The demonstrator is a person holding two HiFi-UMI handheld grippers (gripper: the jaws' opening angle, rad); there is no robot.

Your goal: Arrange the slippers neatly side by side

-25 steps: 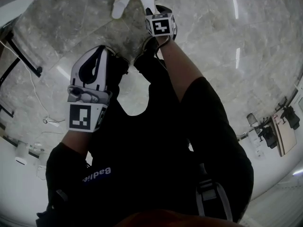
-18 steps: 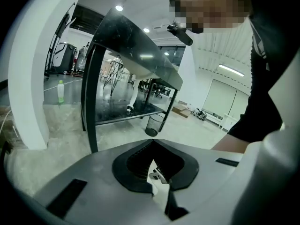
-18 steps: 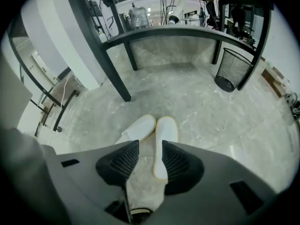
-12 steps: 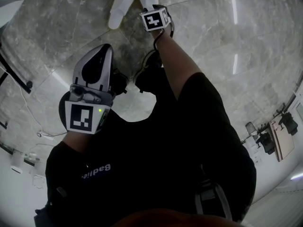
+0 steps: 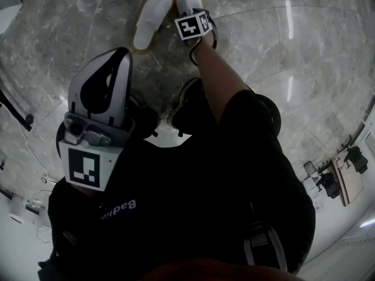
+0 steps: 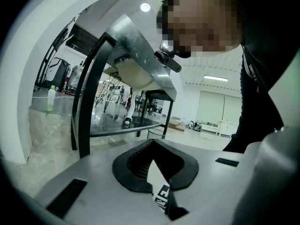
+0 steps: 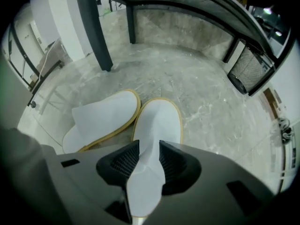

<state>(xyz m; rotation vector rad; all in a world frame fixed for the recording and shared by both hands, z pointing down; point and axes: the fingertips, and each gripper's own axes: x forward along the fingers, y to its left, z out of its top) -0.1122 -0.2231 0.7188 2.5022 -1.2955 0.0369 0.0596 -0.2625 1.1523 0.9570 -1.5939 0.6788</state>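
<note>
We look down on a grey marble floor [image 5: 281, 57] where two white slippers lie at the far side. The right gripper [image 7: 143, 162] has its jaws clamped on the near end of the right slipper [image 7: 158, 118], which rests on the floor. The left slipper [image 7: 101, 118] lies just beside it, tilted so its near end swings out to the left while the far ends almost touch. The left gripper [image 5: 122, 56] is held up near us, well apart from both slippers, its jaws closed together on nothing.
</note>
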